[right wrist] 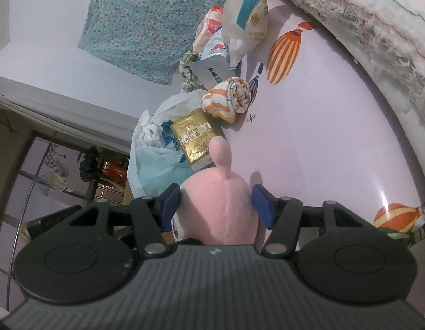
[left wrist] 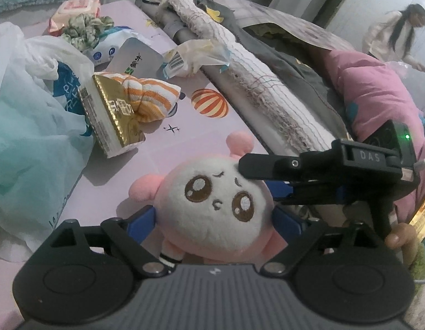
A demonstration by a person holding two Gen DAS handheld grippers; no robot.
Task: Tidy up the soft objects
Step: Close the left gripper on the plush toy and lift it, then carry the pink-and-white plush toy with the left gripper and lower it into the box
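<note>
A pink and white plush toy (left wrist: 212, 206) with big brown eyes sits between the blue pads of my left gripper (left wrist: 214, 220), which is shut on it. My right gripper (right wrist: 216, 206) comes in from the side (left wrist: 267, 165) and is also closed on the plush (right wrist: 220, 206), seen from its pink back. A rolled orange-and-white striped cloth (left wrist: 149, 99) lies further back on the pale pink table (left wrist: 201, 143); it also shows in the right wrist view (right wrist: 226, 99). A green patterned scrunchie (left wrist: 86, 29) lies at the back.
A gold tissue pack (left wrist: 110, 115) leans on a white and teal plastic bag (left wrist: 28, 126). Wipe packs (left wrist: 75, 11) and a crumpled wrapper (left wrist: 196, 55) lie behind. A rolled mat (left wrist: 251, 74) and pink bedding (left wrist: 372, 90) border the table's right. A person (left wrist: 397, 35) stands far right.
</note>
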